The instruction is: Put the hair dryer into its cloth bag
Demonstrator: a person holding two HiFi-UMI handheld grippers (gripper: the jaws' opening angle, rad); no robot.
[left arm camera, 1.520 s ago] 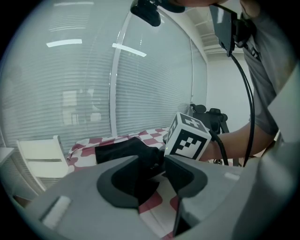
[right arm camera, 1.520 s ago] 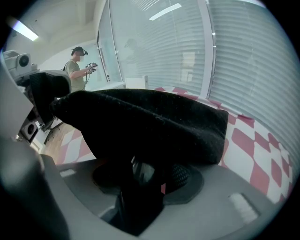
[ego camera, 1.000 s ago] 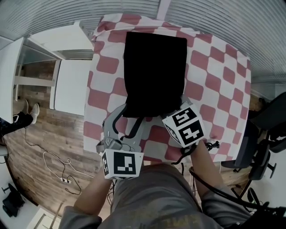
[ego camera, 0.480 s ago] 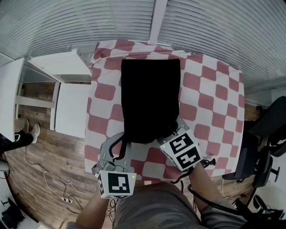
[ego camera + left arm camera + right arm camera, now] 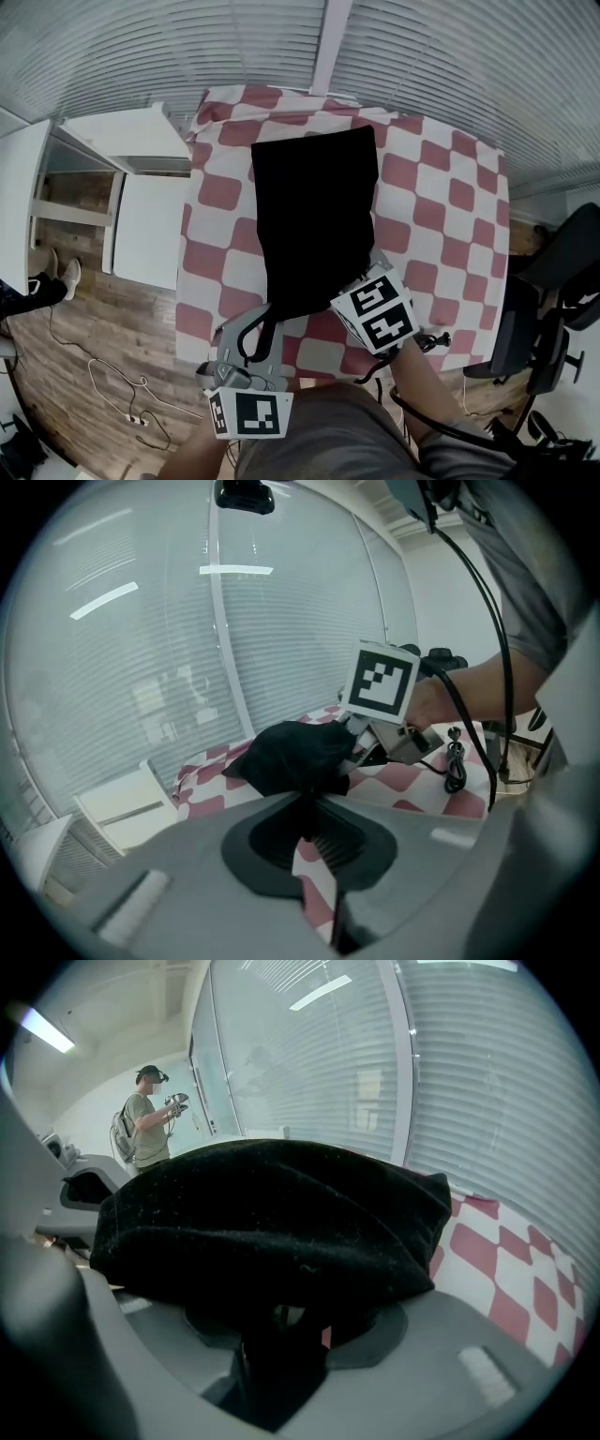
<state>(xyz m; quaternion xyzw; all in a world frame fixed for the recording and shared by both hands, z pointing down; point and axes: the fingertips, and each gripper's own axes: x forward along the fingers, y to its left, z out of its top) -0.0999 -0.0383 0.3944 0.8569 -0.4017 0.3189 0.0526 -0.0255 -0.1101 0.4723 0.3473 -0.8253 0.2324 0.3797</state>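
Observation:
A black cloth bag (image 5: 314, 220) lies lengthwise on the red-and-white checked tablecloth (image 5: 441, 216). It bulges in the right gripper view (image 5: 272, 1213). No hair dryer shows in any view. My left gripper (image 5: 261, 323) is at the bag's near left corner. Its jaws (image 5: 305, 832) are shut on a thin black drawstring (image 5: 255, 339) that runs up to the bag (image 5: 295, 752). My right gripper (image 5: 361, 277) is at the near right corner, and its jaws (image 5: 281, 1335) hold black bag fabric. The marker cube (image 5: 380, 679) of that gripper shows beyond the bag.
A white cabinet (image 5: 141, 187) stands left of the table. A dark office chair (image 5: 562, 272) is at the right. Cables (image 5: 122, 375) lie on the wood floor, and another cable (image 5: 457, 761) hangs by the table's near edge. Blinds fill the wall behind. A person (image 5: 150, 1115) stands far off.
The left gripper has drawn back toward me with the drawstring. The bag's near end has narrowed and the bag now lies slightly skewed. The right gripper has stayed at its corner.

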